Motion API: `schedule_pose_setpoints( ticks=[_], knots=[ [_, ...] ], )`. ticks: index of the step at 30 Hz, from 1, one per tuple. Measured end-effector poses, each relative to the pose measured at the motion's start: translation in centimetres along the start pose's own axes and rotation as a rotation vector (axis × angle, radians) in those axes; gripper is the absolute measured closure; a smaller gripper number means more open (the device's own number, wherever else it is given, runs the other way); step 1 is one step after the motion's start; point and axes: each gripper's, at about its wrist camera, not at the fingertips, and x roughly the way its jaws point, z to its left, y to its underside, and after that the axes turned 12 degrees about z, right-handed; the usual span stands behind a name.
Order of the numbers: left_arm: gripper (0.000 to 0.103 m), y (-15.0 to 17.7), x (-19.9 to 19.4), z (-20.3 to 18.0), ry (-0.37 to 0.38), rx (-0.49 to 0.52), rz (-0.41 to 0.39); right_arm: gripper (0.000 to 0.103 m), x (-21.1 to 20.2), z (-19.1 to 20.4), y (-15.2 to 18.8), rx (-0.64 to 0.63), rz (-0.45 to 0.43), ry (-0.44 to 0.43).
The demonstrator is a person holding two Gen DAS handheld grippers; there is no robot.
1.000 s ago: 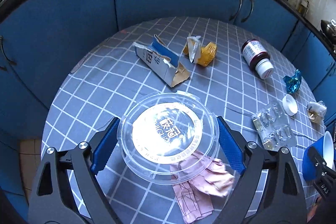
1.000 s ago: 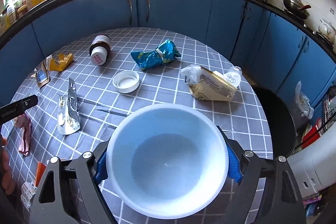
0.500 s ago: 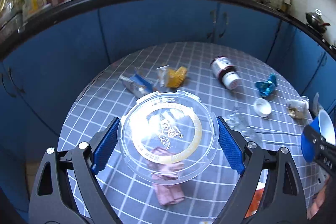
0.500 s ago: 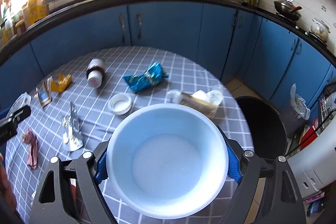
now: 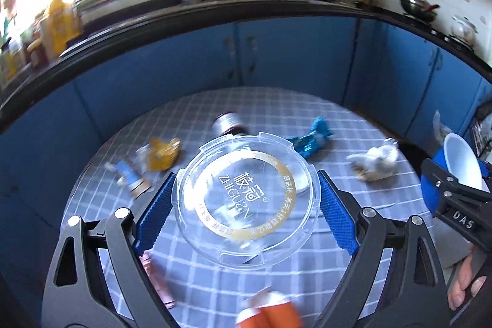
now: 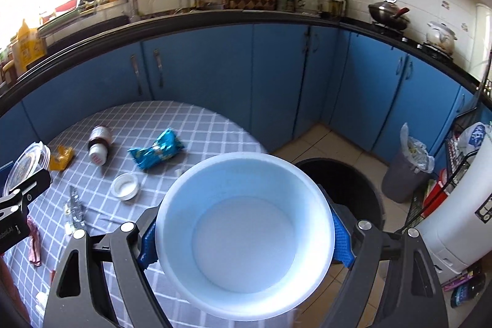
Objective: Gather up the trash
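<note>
Left tool (image 5: 244, 202) with clear lid (image 5: 246, 199) up and off tabletop (image 5: 353, 125), swung right: pink scrap (image 5: 155, 275) slides from under lid to lower left, brown bottle (image 5: 229, 125) now just behind lid. Right tool (image 6: 243, 239) with white bowl (image 6: 244, 239) lifts too, shifts right; bowl now partly over black bin (image 6: 347, 189), past tabletop edge.

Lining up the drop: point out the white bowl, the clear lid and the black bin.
white bowl (image 6: 246, 239): right wrist view, inner bottom.
clear lid (image 5: 243, 202): left wrist view, printed centre.
black bin (image 6: 353, 192): right wrist view, dark inside.
</note>
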Motion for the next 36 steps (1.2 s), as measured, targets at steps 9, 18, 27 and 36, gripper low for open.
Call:
schedule_pose_setpoints(
  ticks=[9,18,27,36],
  knots=[
    [0.016,-2.9,0.1,-6.6,0.052,0.079,-0.029,0.021,0.6,-4.9,-1.8,0.046,-0.026,0.055],
    [0.016,-5.6,0.6,-12.1,0.09,0.137,-0.058,0.02,2.7,-9.6,-4.0,0.122,-0.035,0.072],
    [0.016,-6.8,2.3,-15.1,0.087,0.159,-0.048,0.02,5.4,-12.1,-4.8,0.141,-0.028,0.06],
    [0.016,-7.7,3.3,-17.1,0.084,0.165,-0.048,0.007,7.0,-13.7,-5.0,0.148,-0.041,0.036]
  ],
)
